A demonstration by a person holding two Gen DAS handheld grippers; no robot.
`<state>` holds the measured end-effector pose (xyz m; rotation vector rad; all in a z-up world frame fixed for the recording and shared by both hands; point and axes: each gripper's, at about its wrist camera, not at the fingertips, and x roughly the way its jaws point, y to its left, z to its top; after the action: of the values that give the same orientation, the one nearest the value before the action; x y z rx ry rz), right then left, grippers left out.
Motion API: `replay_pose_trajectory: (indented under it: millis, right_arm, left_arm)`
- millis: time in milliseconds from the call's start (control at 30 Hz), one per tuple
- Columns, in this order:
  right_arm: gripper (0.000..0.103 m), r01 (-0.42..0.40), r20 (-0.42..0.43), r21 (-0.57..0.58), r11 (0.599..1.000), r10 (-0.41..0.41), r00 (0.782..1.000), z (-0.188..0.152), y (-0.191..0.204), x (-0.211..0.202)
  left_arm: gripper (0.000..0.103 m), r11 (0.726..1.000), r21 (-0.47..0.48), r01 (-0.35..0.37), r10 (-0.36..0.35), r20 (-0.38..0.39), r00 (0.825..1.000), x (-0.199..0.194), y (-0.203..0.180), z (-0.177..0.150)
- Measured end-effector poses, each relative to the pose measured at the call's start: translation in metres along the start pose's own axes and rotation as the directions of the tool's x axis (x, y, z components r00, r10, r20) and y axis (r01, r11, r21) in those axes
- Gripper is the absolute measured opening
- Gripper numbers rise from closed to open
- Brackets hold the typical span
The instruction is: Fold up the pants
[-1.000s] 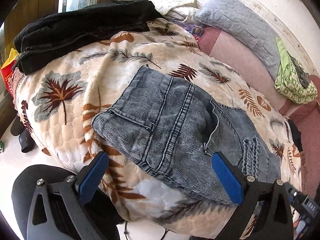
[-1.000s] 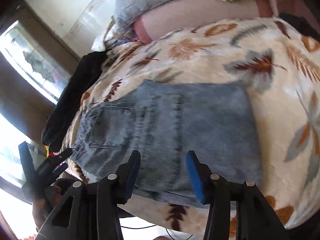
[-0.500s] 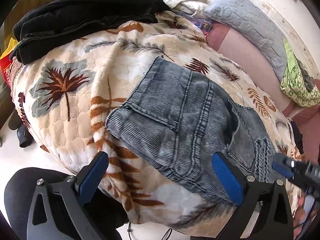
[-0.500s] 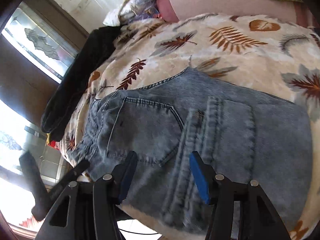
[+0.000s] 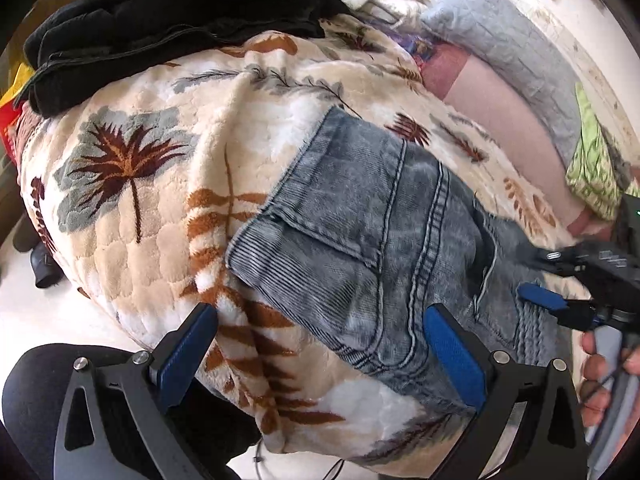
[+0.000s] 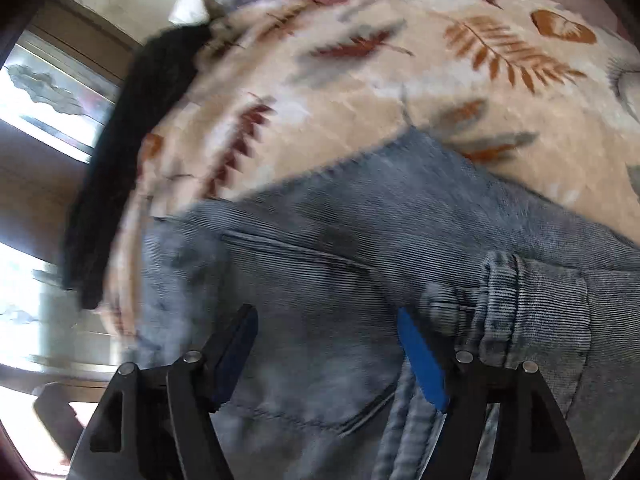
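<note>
While its jaws are opening, the right gripper (image 6: pixel 328 354) is held low over the folded jeans (image 5: pixel 392 248) with nothing pinched; the left gripper (image 5: pixel 320 352) is spread wide, empty, above the jeans' near edge. The faded blue denim is laid folded, pocket up, on a leaf-patterned blanket (image 5: pixel 160 208). Black clothing (image 5: pixel 172 20) and a grey pillow (image 5: pixel 516 60) are seen beyond.

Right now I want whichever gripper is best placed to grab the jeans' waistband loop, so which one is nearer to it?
Right. The right gripper hovers over the jeans, jaws opening, the waistband loop just beside one pad. The left gripper hangs at the jeans' other, near edge, half over the blanket.
</note>
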<state>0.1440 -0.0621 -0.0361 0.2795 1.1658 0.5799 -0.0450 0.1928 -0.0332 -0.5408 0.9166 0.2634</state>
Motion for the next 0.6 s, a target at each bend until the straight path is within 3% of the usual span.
replay_pose_trajectory:
  millis: [133, 200, 300, 367, 467, 600]
  right_arm:
    - [0.076, -0.066, 0.002, -0.011, 0.998, 0.066, 0.998, 0.005, 0.003, 0.003]
    - [0.078, -0.038, -0.114, 0.047, 0.998, 0.043, 0.993, 0.006, -0.018, 0.043]
    - [0.077, -0.088, -0.08, 0.095, 0.992, 0.096, 0.992, 0.01, -0.018, 0.025]
    - [0.077, -0.124, -0.037, 0.067, 0.99, 0.127, 0.991, 0.009, -0.011, 0.0]
    - [0.077, -0.185, -0.024, 0.027, 0.982, 0.185, 0.982, -0.004, -0.006, -0.018]
    - [0.077, -0.177, -0.06, 0.038, 0.983, 0.179, 0.982, -0.028, -0.018, -0.007]
  left_arm:
    - [0.102, 1.0, -0.004, -0.004, 0.004, -0.009, 1.0, 0.005, -0.004, 0.003]
    - [0.102, 1.0, -0.007, 0.0, 0.0, -0.03, 1.0, 0.011, -0.007, 0.004]
    - [0.102, 0.999, -0.049, 0.021, -0.024, -0.063, 0.998, 0.017, -0.006, 0.009]
    - [0.102, 0.991, -0.122, 0.051, -0.059, -0.067, 0.996, 0.018, 0.003, 0.014]
    - [0.102, 0.959, -0.252, 0.126, -0.147, -0.068, 0.987, 0.018, 0.018, 0.021]
    - [0.102, 0.909, -0.37, 0.193, -0.235, -0.073, 0.969, 0.022, 0.034, 0.028]
